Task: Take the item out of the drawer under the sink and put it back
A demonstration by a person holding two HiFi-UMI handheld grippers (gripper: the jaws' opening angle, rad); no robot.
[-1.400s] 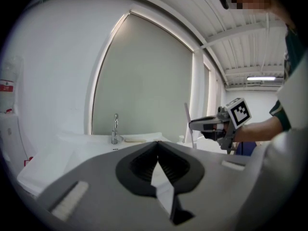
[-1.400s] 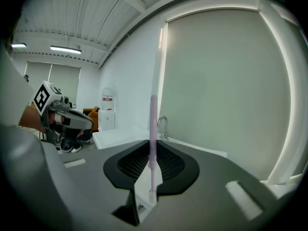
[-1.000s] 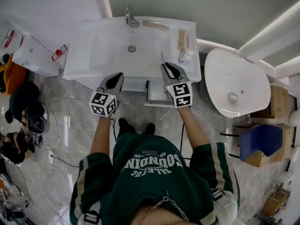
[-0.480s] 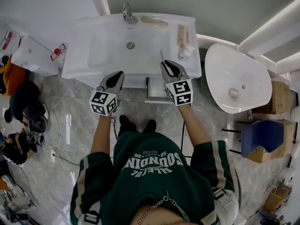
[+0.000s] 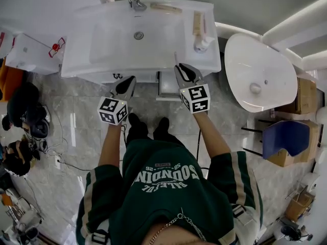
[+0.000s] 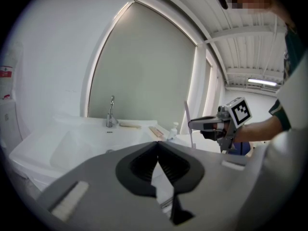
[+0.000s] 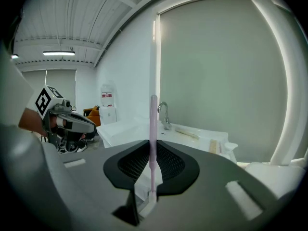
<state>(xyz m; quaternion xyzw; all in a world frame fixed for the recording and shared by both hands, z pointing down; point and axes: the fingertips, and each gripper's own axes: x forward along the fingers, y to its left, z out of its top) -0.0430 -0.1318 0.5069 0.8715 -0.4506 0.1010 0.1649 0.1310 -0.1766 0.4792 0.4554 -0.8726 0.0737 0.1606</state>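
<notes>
Thin pink stick point(image 7: 153, 124), possibly a toothbrush, is held upright in narrowly pinched right gripper point(image 5: 180, 69) at near edge of sink point(image 5: 97, 65), by pulled-out drawer point(image 5: 167, 84). Left gripper point(image 6: 157, 144) is closed, empty.

L gripper point(image 5: 129, 81): held fwd, jaws together, nothing btwn. R gripper point(image 5: 180, 69): beside L, apart, jaws clamped on thin pink stick point(image 7: 153, 129), stick upright. Forearms: both bare, extended fwd.
</notes>
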